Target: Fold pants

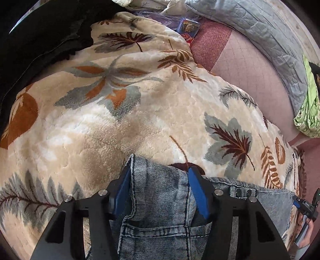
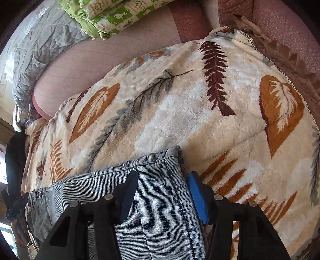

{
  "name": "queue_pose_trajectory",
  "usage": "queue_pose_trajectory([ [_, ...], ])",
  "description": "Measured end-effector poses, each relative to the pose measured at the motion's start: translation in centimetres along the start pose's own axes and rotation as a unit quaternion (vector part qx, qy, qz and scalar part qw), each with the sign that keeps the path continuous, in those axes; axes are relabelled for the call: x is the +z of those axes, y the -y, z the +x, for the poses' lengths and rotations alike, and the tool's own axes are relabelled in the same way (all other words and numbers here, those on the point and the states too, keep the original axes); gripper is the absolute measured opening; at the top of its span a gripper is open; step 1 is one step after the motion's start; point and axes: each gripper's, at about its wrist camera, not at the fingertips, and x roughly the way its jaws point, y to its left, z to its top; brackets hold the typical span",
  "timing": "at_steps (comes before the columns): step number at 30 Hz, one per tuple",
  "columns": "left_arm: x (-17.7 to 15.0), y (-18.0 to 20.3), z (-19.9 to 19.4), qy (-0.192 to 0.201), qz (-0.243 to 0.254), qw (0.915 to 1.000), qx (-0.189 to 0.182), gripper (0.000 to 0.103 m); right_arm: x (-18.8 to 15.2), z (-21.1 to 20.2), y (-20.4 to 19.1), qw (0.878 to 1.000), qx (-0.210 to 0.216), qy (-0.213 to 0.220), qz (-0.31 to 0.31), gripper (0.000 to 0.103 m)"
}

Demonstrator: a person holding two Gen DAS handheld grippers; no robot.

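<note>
Light blue denim pants (image 1: 160,216) lie on a cream leaf-patterned blanket (image 1: 140,112). In the left wrist view my left gripper (image 1: 160,168) has its blue pads (image 1: 197,192) on either side of a raised fold of the denim beside a pocket seam, pressing on it. The waistband buttons (image 1: 246,193) lie just to the right. My right gripper (image 2: 163,174) grips another fold of the pants (image 2: 160,216) near a stitched edge. Each view catches the other gripper, held in a hand, at its edge: the right one (image 1: 306,206), the left one (image 2: 18,202).
Behind the blanket (image 2: 180,112) a pink sheet (image 1: 250,76) is bare. A grey quilt (image 1: 270,34) and a green patterned cover (image 2: 104,18) lie along the far side. A black jacket (image 1: 40,40) lies at the far left, and a small blue box (image 1: 188,26) behind the blanket.
</note>
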Motion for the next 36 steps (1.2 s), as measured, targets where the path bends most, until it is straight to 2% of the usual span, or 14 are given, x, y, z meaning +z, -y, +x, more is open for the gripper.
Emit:
queue_pose_trajectory([
  [1, 0.1, 0.2, 0.1, 0.000, 0.005, 1.0000, 0.004, 0.051, 0.1, 0.2, 0.1, 1.000, 0.000, -0.002, 0.002, 0.054],
  [2, 0.2, 0.4, 0.3, -0.001, 0.009, 0.9999, 0.005, 0.035, 0.2, 0.3, 0.2, 1.000, 0.002, -0.004, 0.004, 0.054],
  [4, 0.3, 0.6, 0.8, -0.010, 0.010, 0.9999, 0.009, 0.024, 0.4, 0.6, 0.2, 1.000, 0.000, -0.008, 0.004, 0.054],
  [8, 0.6, 0.6, 1.0, -0.012, 0.005, 0.9998, 0.016, 0.022, 1.1, 1.1, 0.1, 1.000, -0.003, -0.011, -0.001, 0.054],
  [10, 0.8, 0.7, 1.1, -0.013, 0.007, 0.9996, 0.026, 0.015, 1.7, 1.1, 0.2, 1.000, -0.003, -0.006, 0.006, 0.052],
  [14, 1.1, 0.9, 1.2, -0.014, 0.012, 0.9990, 0.040, 0.005, 2.2, 2.0, -0.8, 0.999, -0.031, -0.014, -0.017, 0.029],
  [15, 1.2, 1.0, 1.0, -0.013, 0.011, 0.9990, 0.042, 0.004, 2.2, 1.8, -1.0, 0.999, -0.036, -0.009, -0.018, 0.025],
  [16, 1.2, 1.1, 0.8, -0.011, 0.012, 0.9989, 0.043, 0.003, 2.3, 1.3, -1.0, 0.999, -0.038, -0.002, -0.017, 0.016],
  [19, 1.4, 1.8, -1.0, 0.018, 0.020, 0.9987, 0.042, 0.002, 1.9, -0.6, -1.6, 0.999, -0.039, 0.026, -0.027, 0.014],
  [22, 1.0, 2.2, -4.5, 0.055, 0.027, 0.9977, 0.028, 0.002, 1.1, -3.7, -1.6, 0.998, -0.028, 0.053, -0.026, 0.014],
  [26, -0.9, 2.5, -11.0, 0.103, 0.035, 0.9940, -0.007, 0.002, -0.9, -8.9, -1.4, 0.996, -0.007, 0.088, -0.028, 0.014],
  [32, -7.9, 1.1, -21.9, 0.167, 0.047, 0.9828, -0.063, 0.002, -7.4, -17.8, -0.5, 0.988, 0.029, 0.143, -0.042, 0.014],
  [34, -11.2, -0.3, -24.1, 0.168, 0.060, 0.9814, -0.071, 0.003, -10.7, -20.1, 0.2, 0.986, 0.038, 0.153, -0.050, 0.014],
  [36, -14.3, -2.0, -24.5, 0.153, 0.068, 0.9836, -0.067, 0.003, -14.6, -21.4, 1.2, 0.985, 0.042, 0.156, -0.060, 0.014],
])
